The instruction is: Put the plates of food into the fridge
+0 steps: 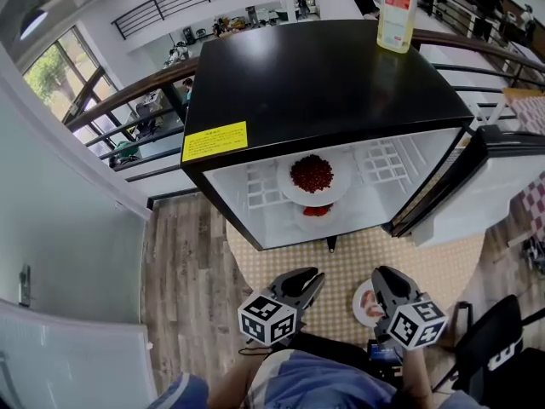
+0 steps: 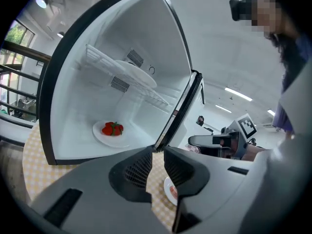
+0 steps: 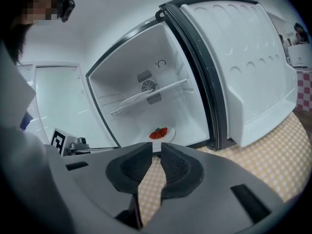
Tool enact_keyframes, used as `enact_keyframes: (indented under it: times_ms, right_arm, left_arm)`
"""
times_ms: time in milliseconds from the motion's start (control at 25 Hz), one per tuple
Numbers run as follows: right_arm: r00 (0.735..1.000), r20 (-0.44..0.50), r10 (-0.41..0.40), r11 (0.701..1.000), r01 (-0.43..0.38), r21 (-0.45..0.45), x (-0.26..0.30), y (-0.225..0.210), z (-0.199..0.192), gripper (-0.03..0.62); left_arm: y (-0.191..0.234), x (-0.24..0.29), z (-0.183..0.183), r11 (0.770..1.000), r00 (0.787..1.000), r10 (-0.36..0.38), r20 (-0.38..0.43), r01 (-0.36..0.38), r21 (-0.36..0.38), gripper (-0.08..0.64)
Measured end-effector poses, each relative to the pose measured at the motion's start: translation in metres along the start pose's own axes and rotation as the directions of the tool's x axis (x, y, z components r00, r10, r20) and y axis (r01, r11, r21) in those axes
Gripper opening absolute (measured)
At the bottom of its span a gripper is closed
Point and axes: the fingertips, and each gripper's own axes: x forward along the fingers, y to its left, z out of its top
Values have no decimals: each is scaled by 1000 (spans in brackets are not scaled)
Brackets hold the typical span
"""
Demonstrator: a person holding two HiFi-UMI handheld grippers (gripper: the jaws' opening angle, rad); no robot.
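Note:
The black mini fridge (image 1: 324, 83) stands open. A white plate of dark red berries (image 1: 312, 175) rests on its wire shelf, and a plate of strawberries (image 1: 317, 211) lies on the fridge floor below it. A third plate of food (image 1: 366, 303) lies on the checked mat, close beside my right gripper (image 1: 385, 281). My left gripper (image 1: 302, 281) hovers left of it. Both point at the fridge with a narrow gap between their jaws and nothing in it. The strawberry plate (image 2: 113, 129) (image 3: 160, 133) shows beyond my left gripper (image 2: 158, 152) and my right gripper (image 3: 156, 147).
The fridge door (image 1: 502, 177) swings out to the right, with its inner side (image 3: 243, 72) close to my right gripper. A plastic bottle (image 1: 398, 11) stands on the fridge top. The checked mat (image 1: 341, 258) covers the wooden floor in front; a black chair (image 1: 498, 348) sits at lower right.

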Motion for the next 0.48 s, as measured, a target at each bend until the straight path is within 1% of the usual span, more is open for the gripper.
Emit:
enact_keyframes:
  times_ms: [120, 240, 480]
  right_arm:
    - [1000, 10, 14, 1000, -14, 21, -16, 9, -7, 64]
    - [1000, 18, 26, 999, -27, 45, -27, 18, -12, 63]
    - [999, 7, 36, 998, -36, 42, -40, 29, -24, 61]
  left_arm:
    - [-18, -1, -8, 999, 999, -33, -11, 33, 17, 78]
    - [-35, -3, -15, 998, 998, -66, -12, 67, 20, 71]
    - [-53, -5, -27, 994, 995, -96, -31, 97, 43, 44]
